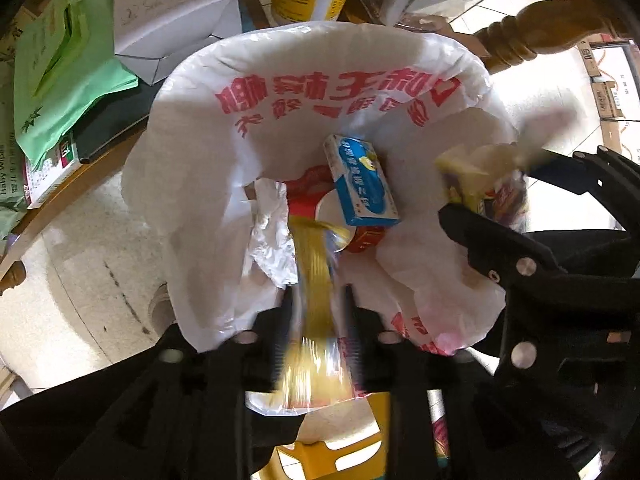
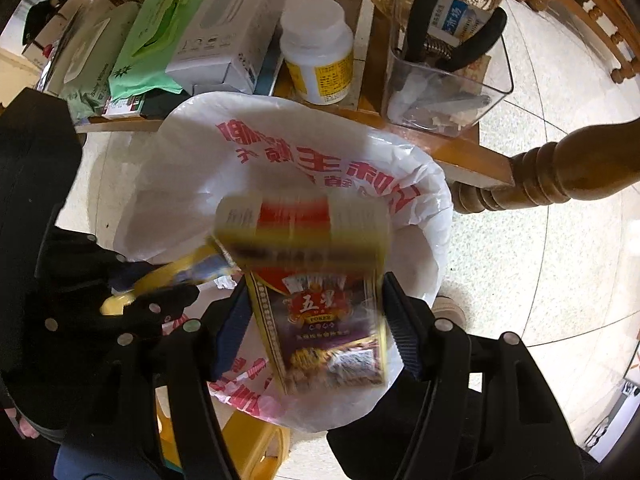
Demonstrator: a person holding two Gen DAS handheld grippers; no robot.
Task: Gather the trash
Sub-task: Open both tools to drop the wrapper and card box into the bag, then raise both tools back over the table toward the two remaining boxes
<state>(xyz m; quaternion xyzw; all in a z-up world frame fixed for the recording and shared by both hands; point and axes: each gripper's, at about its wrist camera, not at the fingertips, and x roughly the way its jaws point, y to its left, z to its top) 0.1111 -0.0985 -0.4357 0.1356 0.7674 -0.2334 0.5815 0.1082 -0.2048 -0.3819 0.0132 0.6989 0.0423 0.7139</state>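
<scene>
Bag-lined bin sits on the floor just in front of the bench edge. In the bin: small carton on top of crumpled wrappers. Left hand-held gripper over the bin's near rim with a wrapper between its fingers. Right hand-held gripper over the right rim, card box between its fingers. On the bench edge behind the bin: pill bottle, clear container to its right, boxes and wipes packs to its left.

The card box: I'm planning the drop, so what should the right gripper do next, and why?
Probably open the right gripper. Its jaws hold the card box above the open bag, where a blue box already lies, so it should fall inside.
</scene>
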